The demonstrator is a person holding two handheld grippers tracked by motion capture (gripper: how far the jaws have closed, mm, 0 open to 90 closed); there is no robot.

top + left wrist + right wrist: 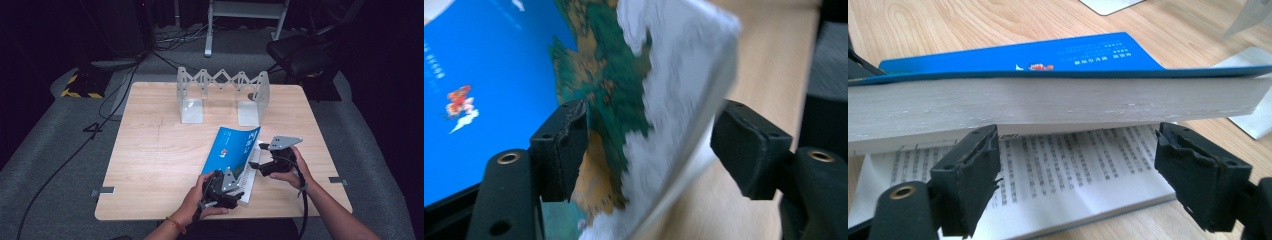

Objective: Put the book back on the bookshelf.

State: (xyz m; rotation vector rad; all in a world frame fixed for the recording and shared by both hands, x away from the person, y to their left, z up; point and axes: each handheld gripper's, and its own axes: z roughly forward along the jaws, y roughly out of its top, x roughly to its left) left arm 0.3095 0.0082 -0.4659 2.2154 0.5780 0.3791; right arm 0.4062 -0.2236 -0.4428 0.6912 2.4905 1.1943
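A book with a blue cover (231, 147) lies on the wooden table (155, 160), right of centre near the front edge. It stands partly open: the cover with a thick block of pages (1048, 102) is raised above a printed page (1073, 170) that lies flat. My left gripper (237, 184) is at the book's near corner, its jaws closed on the raised block (659, 100), one pad (566, 145) on the cover and the other at the page edges. My right gripper (256, 161) faces the book's fore edge from the right, open (1078, 172), with nothing between its pads.
A white folding book rack (220, 92) stands at the back middle of the table, its two flat feet toward me. A dark chair (300, 55) and cables lie on the floor beyond. The left half of the table is bare wood.
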